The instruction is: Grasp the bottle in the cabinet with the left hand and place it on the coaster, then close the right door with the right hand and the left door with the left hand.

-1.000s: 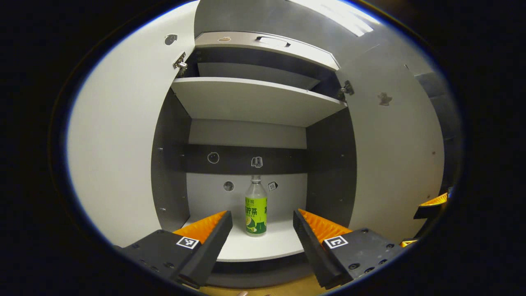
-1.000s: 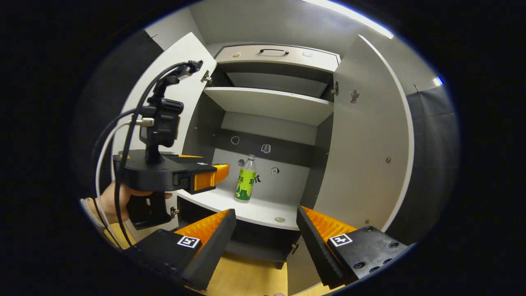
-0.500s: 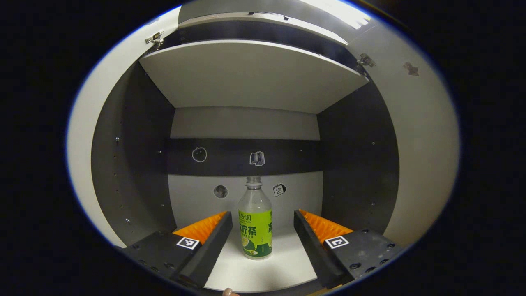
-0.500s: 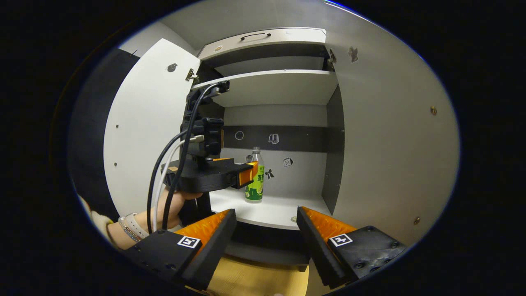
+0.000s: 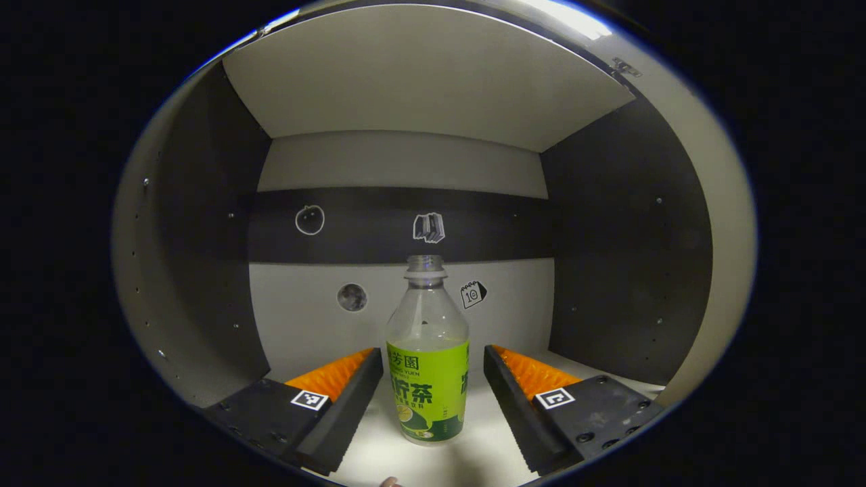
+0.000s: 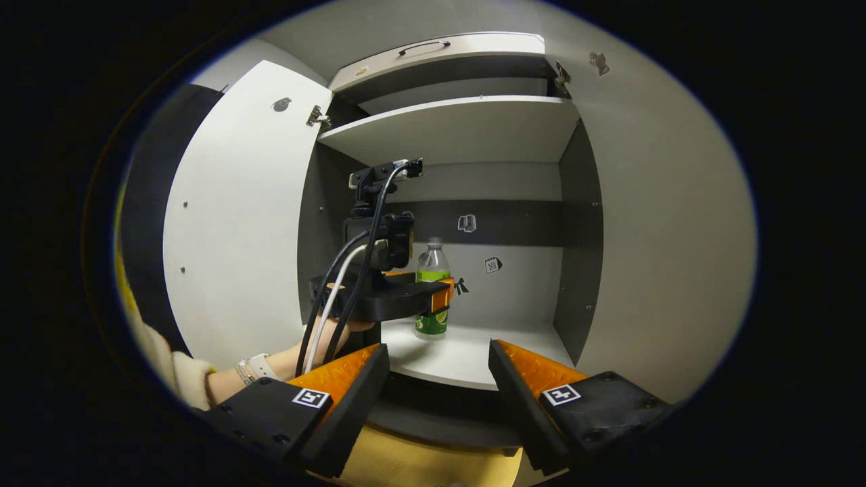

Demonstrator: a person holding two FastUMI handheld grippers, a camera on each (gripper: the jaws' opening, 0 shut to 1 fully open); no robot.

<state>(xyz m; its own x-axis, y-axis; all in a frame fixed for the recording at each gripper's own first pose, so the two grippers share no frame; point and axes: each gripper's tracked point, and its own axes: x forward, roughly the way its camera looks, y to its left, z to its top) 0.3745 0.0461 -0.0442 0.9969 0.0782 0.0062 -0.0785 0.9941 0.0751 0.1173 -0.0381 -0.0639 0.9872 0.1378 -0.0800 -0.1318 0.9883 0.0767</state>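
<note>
A clear bottle [image 5: 427, 365] with a green label and no cap stands upright on the cabinet's lower shelf [image 5: 473, 453]. My left gripper [image 5: 433, 355] is open inside the cabinet, one finger on each side of the bottle's label, with a narrow gap on both sides. In the right gripper view the bottle [image 6: 433, 260] stands just past the left gripper [image 6: 443, 297], which a hand [image 6: 325, 335] holds. My right gripper [image 6: 438, 348] is open and holds nothing, in front of the shelf's edge [image 6: 467, 368].
Both cabinet doors stand wide open: the left door [image 6: 237, 216] and the right door [image 6: 663, 223]. An upper shelf [image 6: 460, 128] roofs the compartment, with a handled drawer front [image 6: 433, 51] above it. Cables [image 6: 338, 291] trail from the left gripper. Small stickers dot the back wall [image 5: 406, 162].
My left gripper has pushed forward into the cabinet until its fingers flank the bottle. The right gripper has drifted slightly and stays open outside the shelf.
</note>
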